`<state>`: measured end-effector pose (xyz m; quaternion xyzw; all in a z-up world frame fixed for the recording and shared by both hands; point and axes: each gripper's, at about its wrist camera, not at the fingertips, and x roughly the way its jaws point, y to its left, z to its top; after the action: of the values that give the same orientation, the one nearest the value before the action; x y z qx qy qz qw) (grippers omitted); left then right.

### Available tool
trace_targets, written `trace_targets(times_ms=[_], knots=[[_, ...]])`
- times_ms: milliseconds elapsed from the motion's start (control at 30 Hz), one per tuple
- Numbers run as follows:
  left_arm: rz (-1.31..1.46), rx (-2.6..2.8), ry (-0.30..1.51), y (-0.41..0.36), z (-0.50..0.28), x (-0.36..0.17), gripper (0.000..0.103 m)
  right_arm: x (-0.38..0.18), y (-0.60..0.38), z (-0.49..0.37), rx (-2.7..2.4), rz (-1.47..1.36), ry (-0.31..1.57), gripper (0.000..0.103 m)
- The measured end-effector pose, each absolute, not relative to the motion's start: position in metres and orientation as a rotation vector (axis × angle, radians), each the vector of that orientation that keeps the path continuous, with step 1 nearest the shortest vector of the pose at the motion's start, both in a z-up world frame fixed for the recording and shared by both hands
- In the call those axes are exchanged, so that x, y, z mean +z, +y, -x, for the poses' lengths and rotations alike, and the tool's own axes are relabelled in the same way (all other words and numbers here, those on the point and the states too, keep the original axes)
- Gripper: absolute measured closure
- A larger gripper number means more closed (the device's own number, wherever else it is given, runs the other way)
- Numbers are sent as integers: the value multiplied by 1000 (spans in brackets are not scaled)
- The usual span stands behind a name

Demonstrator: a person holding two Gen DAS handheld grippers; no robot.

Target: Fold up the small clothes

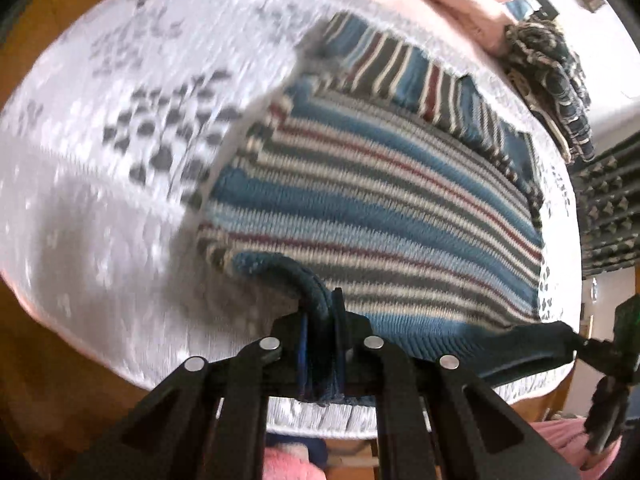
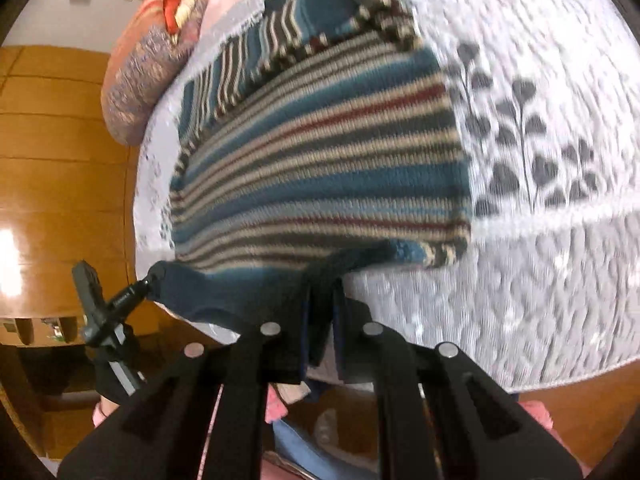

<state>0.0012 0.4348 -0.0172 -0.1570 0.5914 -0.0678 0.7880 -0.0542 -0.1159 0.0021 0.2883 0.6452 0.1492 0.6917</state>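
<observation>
My left tongs (image 1: 322, 320) are clenched on the near dark-blue hem of the striped sweater (image 1: 380, 200), and my right tongs (image 2: 322, 300) pinch the same hem further along. The sweater lies flat on the white quilted bed cover (image 1: 120, 160), its sleeves folded across the far end. A dark patterned garment (image 1: 556, 80) sits bunched beyond it; from the right wrist I see a reddish cushion (image 2: 148, 64) at far left.
</observation>
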Motion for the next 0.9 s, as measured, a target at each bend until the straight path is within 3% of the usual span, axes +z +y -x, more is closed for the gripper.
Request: trace_targets(times_ms=[467, 900], knots=[[269, -130, 1143, 428, -71, -15, 92, -17, -127, -12, 277, -661, 1456, 95], [317, -119, 1233, 423, -131, -66, 88, -62, -130, -68, 234, -664, 1543, 94]])
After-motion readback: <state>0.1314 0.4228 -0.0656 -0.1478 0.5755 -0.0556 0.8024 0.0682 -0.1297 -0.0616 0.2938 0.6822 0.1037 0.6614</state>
